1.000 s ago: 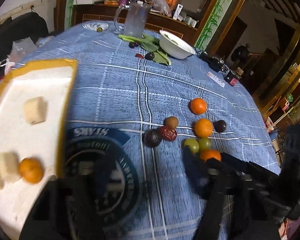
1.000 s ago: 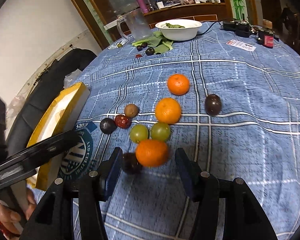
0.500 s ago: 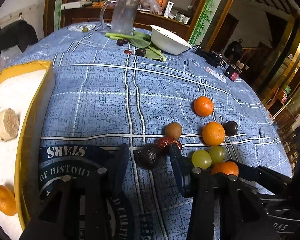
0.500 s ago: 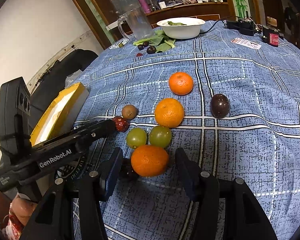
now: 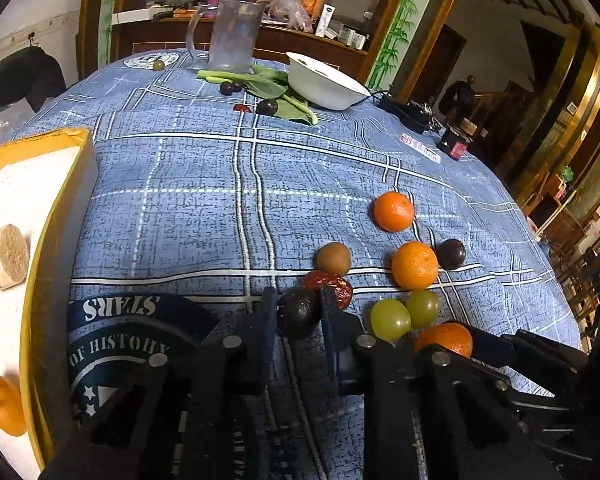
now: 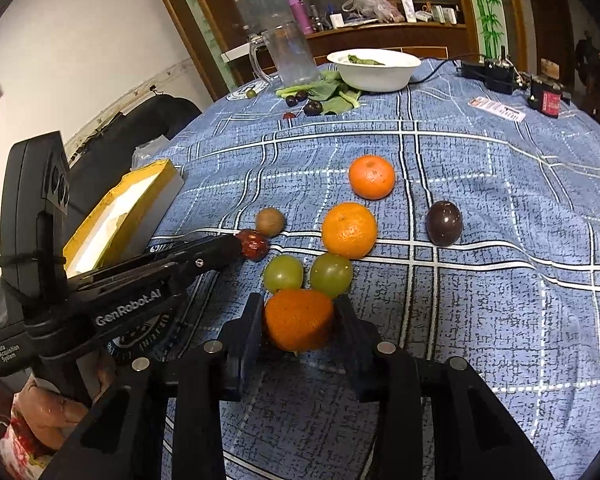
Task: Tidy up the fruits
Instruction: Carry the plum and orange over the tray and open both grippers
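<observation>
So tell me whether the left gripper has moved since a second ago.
Yes. The left gripper swung right, away from the yellow tray, and closed around the dark fruit beside the red date.

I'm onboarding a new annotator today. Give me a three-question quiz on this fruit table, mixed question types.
1. True or false: the left claw is shut on a dark plum.
2. What does the right claw hold? A grape, B orange, C bowl.
3. Fill in: two green ___ lie just beyond the orange.

Key: 1 true; 2 B; 3 grapes.
</observation>
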Demonstrator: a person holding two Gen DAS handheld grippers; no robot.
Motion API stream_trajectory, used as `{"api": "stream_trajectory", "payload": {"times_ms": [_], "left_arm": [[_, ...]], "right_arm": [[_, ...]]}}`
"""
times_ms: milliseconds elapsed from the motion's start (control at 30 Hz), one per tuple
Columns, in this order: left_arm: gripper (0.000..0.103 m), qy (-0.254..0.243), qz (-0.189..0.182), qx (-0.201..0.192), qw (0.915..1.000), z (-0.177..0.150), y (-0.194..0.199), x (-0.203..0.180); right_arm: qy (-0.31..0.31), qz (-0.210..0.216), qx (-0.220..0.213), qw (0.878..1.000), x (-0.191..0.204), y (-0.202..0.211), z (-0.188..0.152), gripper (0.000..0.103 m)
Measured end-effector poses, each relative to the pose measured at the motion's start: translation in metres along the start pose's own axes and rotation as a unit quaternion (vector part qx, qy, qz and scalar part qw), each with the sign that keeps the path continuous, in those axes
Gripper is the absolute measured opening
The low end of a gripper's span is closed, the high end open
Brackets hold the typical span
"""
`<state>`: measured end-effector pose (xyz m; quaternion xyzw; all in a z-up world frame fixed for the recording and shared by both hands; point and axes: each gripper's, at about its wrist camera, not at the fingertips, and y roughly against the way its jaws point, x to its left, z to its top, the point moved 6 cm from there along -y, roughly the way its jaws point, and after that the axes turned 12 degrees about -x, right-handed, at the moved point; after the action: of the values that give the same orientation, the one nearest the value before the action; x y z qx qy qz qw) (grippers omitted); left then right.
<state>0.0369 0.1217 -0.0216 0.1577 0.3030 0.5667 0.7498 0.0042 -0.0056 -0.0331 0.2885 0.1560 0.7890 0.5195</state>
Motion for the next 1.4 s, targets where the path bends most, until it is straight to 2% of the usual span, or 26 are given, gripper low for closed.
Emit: {"api": "stream_trajectory", "payload": {"times_ms": [300, 433, 567, 633, 700, 833, 900, 1000, 1167, 1400], "left_arm": [[0.02, -0.008, 0.005, -0.033, 0.9994, 0.006, 0.023, -0.005], [0.02, 0.023, -0.014, -0.047, 0.9985, 0.008, 0.063, 0.0], [0.02, 0.067, -0.004, -0.095, 0.9932, 0.016, 0.122, 0.032], [0.02, 0.085, 0.029, -0.117, 0.9891, 0.017, 0.151, 0.06], [0.02, 0.101, 0.078, -0.129, 0.9835, 0.013, 0.174, 0.092], [0.021, 0.126, 0.161, -0.132, 0.9699, -0.003, 0.208, 0.146], [0.021, 0.129, 0.191, -0.127, 0.9647, -0.011, 0.216, 0.163], [0.021, 0.135, 0.205, -0.112, 0.9629, -0.022, 0.217, 0.179], [0.021, 0.141, 0.196, -0.1, 0.9652, -0.031, 0.205, 0.187], [0.022, 0.16, 0.182, -0.1, 0.9651, -0.036, 0.205, 0.199]], "right_arm": [[0.007, -0.031, -0.034, 0.999, 0.001, 0.016, 0.003, 0.039], [-0.002, -0.019, -0.033, 0.999, 0.009, 0.037, 0.001, 0.039], [0.008, -0.008, -0.043, 0.999, 0.027, 0.056, 0.01, 0.039], [0.002, 0.014, -0.047, 0.999, 0.041, 0.064, 0.017, 0.039], [0.008, 0.034, -0.051, 0.998, 0.063, 0.068, 0.02, 0.039], [0.025, 0.083, -0.039, 0.995, 0.112, 0.061, 0.023, 0.039], [0.033, 0.106, -0.027, 0.993, 0.14, 0.051, 0.021, 0.039], [0.059, 0.134, -0.005, 0.989, 0.183, 0.035, 0.014, 0.039], [0.111, 0.145, 0.035, 0.983, 0.235, 0.002, -0.012, 0.039], [0.16, 0.127, 0.063, 0.977, 0.255, -0.029, -0.038, 0.04]]}}
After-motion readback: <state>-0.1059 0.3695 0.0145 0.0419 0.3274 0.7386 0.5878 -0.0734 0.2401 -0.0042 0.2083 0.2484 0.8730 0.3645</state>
